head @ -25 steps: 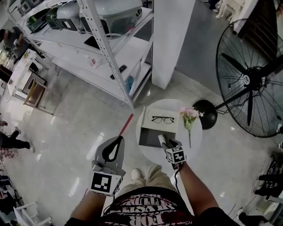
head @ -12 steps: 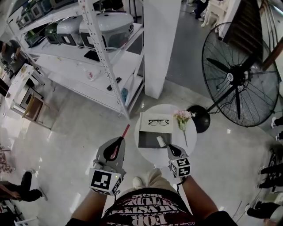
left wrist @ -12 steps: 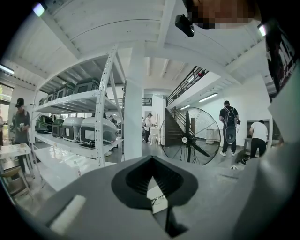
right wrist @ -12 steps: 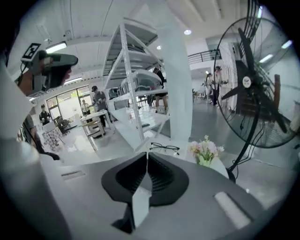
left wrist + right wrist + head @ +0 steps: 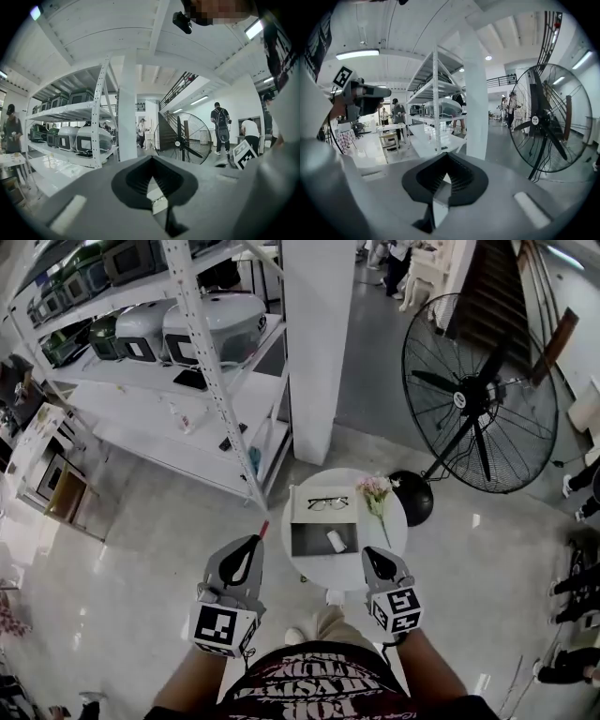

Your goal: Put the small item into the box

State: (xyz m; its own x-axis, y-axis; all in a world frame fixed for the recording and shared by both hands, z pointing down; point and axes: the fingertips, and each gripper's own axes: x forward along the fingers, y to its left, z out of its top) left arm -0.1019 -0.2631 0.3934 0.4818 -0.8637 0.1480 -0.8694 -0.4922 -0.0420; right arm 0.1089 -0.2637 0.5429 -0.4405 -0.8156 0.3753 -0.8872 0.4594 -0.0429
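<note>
**Both tongs closed and empty, small item lying in the box**

The right gripper (image 5: 375, 559) hangs over the near edge of the round white table (image 5: 396, 538). Its jaws have just been closing and now meet at the tips with nothing between them, as its own view shows (image 5: 447, 158). The left gripper (image 5: 251, 546) is held out over the floor to the left of the table. Its jaws are also pressed together and empty (image 5: 151, 160). Neither gripper touches anything on the table.

Just beyond the right gripper's tips, the small item (image 5: 335, 540), a pale oblong piece, lies inside the dark grey box (image 5: 307, 542), near its right wall. The box's white lid (image 5: 302, 514) lies open on the far side of the box, and a pair of black-rimmed glasses (image 5: 328, 503) rests on it. A sprig of pink flowers (image 5: 373, 489) lies on the table to the right of the box.

Beyond the table stand a large black floor fan (image 5: 461, 400), a white pillar (image 5: 319, 334) and white metal shelving (image 5: 202, 362) loaded with appliances.
</note>
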